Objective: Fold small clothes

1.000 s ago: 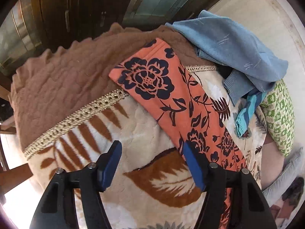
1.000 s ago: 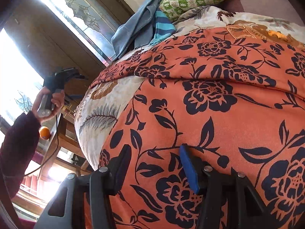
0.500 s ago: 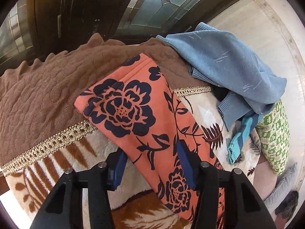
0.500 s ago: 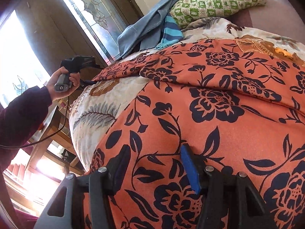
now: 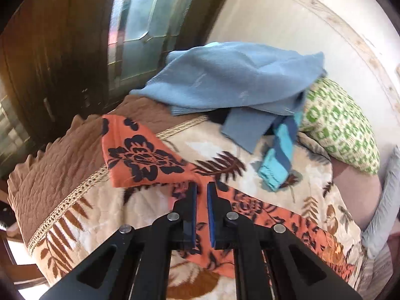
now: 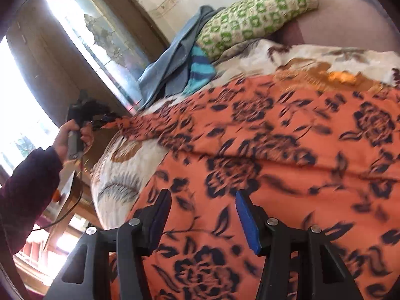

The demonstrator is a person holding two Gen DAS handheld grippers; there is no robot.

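Left wrist view shows the left gripper (image 5: 202,190) now pinched tight on the orange cloth with dark blue flowers (image 5: 140,155). A second ago its jaws were wide apart above the cloth; now they are nearly together with a bit of cloth caught between them. The cloth end past the jaws has gone from flat to bunched up and lifted. That looks like the start of a fold: this end can be carried over the rest of the cloth.

Seen from the right wrist, the right gripper (image 6: 203,215) has its jaws spread wide, as before. It holds nothing and hovers just above the wide part of the orange cloth (image 6: 275,165). Far across the cloth, the person's left hand (image 6: 72,137) holds the other tool, and the cloth end is pulled up to it.

The orange cloth lies across the cream blanket with brown leaves (image 5: 100,215). Beyond the cloth is a brown quilted cover (image 5: 62,155). Near the cloth's far side sit a light blue sweater (image 5: 225,80), a striped blue piece (image 5: 277,160) and a green and white pillow (image 5: 337,130). Behind them are a dark wood door with glass (image 5: 130,25) and a pale wall (image 5: 300,20).
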